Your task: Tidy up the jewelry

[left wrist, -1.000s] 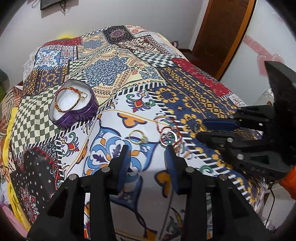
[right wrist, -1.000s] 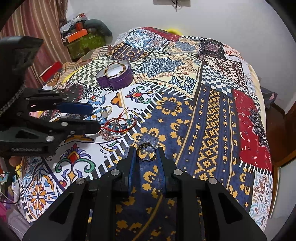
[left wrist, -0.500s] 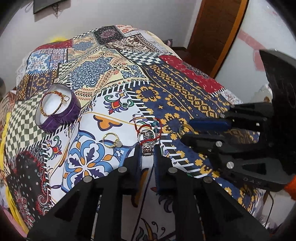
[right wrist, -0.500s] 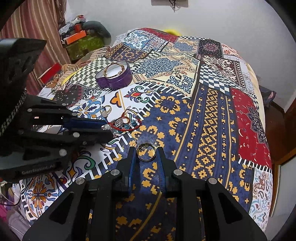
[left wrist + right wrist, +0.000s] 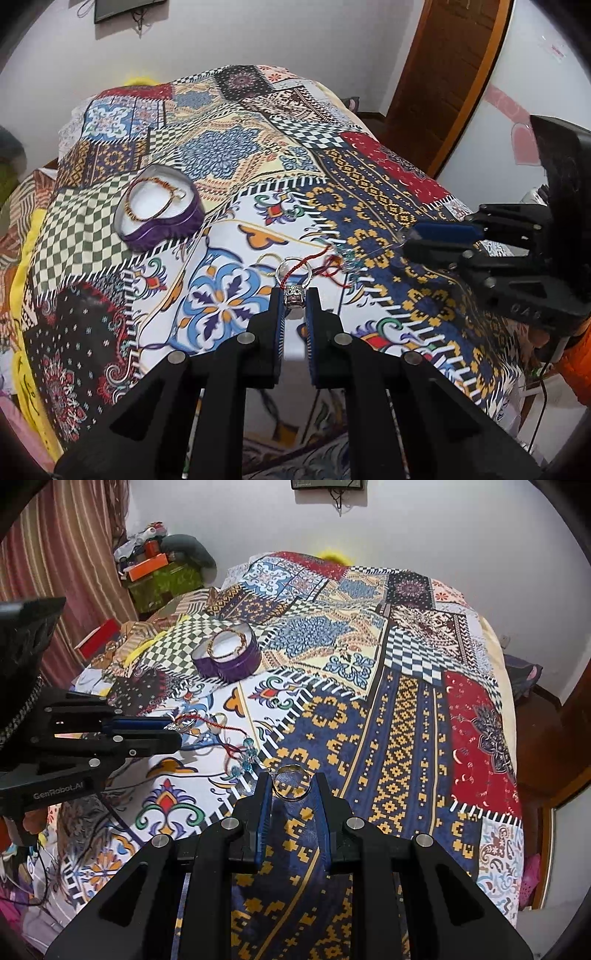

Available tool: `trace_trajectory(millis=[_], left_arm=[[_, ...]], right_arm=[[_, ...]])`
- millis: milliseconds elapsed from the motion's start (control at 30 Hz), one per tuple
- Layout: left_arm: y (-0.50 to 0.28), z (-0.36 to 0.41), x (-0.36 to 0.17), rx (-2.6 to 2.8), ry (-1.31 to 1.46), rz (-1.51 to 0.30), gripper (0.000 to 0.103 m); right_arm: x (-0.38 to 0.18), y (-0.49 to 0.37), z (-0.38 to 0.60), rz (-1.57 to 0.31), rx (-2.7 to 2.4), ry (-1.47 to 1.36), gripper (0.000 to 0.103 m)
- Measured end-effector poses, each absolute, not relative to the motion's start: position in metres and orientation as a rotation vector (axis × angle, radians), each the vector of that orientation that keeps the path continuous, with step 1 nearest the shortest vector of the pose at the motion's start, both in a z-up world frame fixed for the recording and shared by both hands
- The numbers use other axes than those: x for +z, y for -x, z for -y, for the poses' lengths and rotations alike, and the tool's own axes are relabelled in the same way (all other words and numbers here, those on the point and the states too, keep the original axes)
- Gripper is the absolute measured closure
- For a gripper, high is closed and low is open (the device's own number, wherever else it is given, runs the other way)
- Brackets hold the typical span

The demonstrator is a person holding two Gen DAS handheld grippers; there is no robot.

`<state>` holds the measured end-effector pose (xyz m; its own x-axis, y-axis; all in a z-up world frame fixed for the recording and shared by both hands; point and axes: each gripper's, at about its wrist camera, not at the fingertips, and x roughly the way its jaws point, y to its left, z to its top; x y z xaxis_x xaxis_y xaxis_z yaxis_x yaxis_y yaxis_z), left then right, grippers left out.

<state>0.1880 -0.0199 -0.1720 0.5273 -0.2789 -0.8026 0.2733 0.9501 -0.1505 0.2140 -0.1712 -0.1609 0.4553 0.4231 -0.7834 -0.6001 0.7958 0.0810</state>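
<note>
My left gripper (image 5: 294,295) is shut on a silver ring (image 5: 294,295) tangled with a red cord bracelet (image 5: 325,266) with blue beads, which it lifts off the patterned bedspread (image 5: 369,177). My right gripper (image 5: 291,786) is shut on a gold-and-silver ring (image 5: 291,785), held above the blue and yellow patch. A purple heart-shaped box (image 5: 159,212) with a white inside holds a gold chain bracelet (image 5: 153,197); it also shows in the right wrist view (image 5: 227,657). A gold ring (image 5: 269,260) lies on the bedspread behind the left gripper.
A wooden door (image 5: 450,66) stands at the right of the bed. A striped curtain (image 5: 66,554) and a pile of boxes and clothes (image 5: 159,568) are at the bed's far left. The right gripper's body (image 5: 517,266) is close to my left gripper's right.
My left gripper moved right from the gold ring, shut on the silver ring and lifted it, dragging the red cord bracelet up. The right gripper has kept its ring and stayed nearly still.
</note>
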Motion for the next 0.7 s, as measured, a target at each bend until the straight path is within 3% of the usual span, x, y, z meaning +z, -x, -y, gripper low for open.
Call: trace_trajectory(millis=[633, 700], left_arm=[[-0.169, 0.017, -0.168, -0.375, -0.004, -0.97, 0.093], [-0.166, 0.018, -0.174, -0.373, -0.027, -0.994, 0.085]], right_arm=[[-0.123, -0.196, 0.14, -0.807, 0.683, 0.267, 0.083], [-0.126, -0.196, 0.138, -0.815, 0.684, 0.272, 0.083]])
